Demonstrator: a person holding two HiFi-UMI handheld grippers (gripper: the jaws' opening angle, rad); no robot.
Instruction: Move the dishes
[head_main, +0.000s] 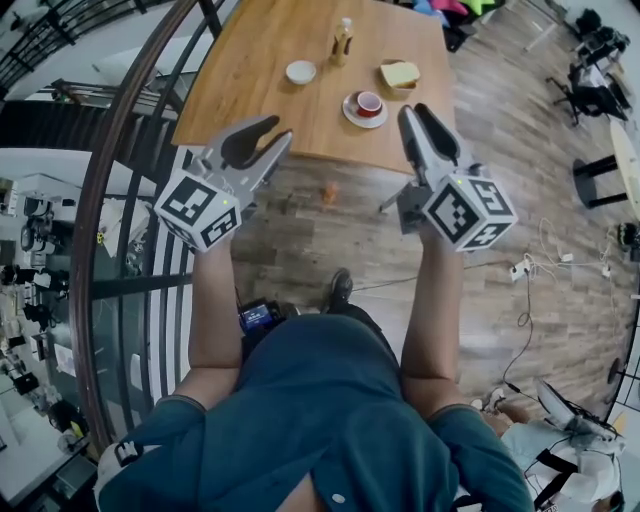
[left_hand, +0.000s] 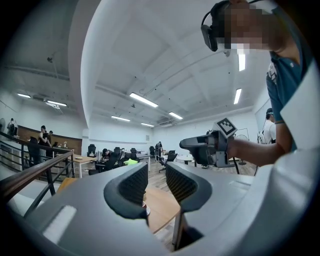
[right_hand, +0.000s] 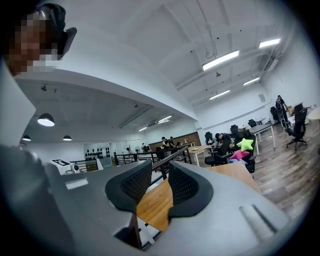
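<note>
Nothing moved yet: white bowl (head_main: 301, 72), cup on saucer (head_main: 366, 106) and dish with a yellow block (head_main: 400, 75) sit on the desk (head_main: 260, 100), left gripper (head_main: 280, 130) and right gripper (head_main: 418, 108) at its near edge, both fingers slightly apart, empty.

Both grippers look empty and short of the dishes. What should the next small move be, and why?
Probably ease the right gripper forward and down toward the red cup on its saucer. It and the left gripper are open with nothing between the jaws, and that cup is the dish nearest the table's near edge on the right gripper's side.
</note>
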